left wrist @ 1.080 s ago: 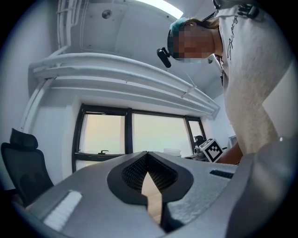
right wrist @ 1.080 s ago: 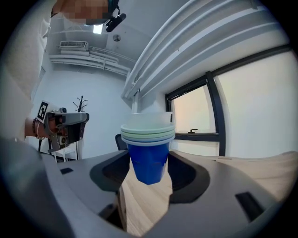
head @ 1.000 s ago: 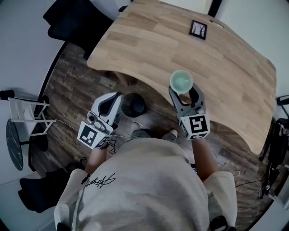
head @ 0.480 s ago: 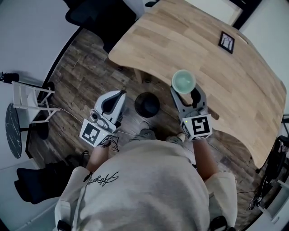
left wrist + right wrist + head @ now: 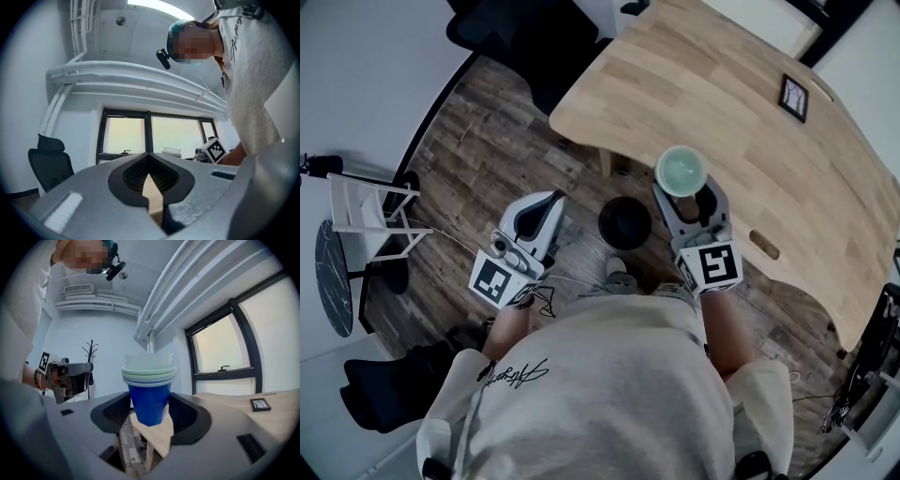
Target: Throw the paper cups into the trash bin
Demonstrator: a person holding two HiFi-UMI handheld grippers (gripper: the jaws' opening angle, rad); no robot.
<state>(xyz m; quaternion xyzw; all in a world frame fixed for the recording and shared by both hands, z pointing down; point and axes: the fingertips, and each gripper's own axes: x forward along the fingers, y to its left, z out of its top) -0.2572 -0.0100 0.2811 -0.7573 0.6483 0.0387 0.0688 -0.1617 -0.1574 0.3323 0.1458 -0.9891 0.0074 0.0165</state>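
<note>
Right gripper (image 5: 149, 423): jaws pinching the blue base of a stack of cups (image 5: 149, 390), stack upright, mouth up. In head view, right gripper (image 5: 682, 194) with cups (image 5: 681, 171) at its tips, above the near edge of the table (image 5: 741, 103).

Left gripper (image 5: 149, 164): jaws pressed together, nothing between them, only a sliver of wood visible below the pads. In head view, left gripper (image 5: 546, 204) over the floor, well apart from the cups.

Containers.
- Bin (image 5: 624, 222): black, round, on the floor by the table edge, between the two grippers in head view. Interior dark; contents not readable.
- Cups: blue outermost, paler green and whitish rims nested inside. Top cup pale within, nothing seen in it.

Cups relative to gripper: clamped low on the blue wall, rims well clear above the jaws. Cups relative to bin, in head view: up and to the right, near it, outlines not overlapping.

Counts.
- Grippers: two.
- Bins: one.
- Cup stacks: one, with several rims showing, exact number of cups unclear.
- Tables: one.
- Frame (image 5: 793, 97): one, flat on the far part of the table.
- Chair (image 5: 534, 42): one, dark, beyond the table's left end.
</note>
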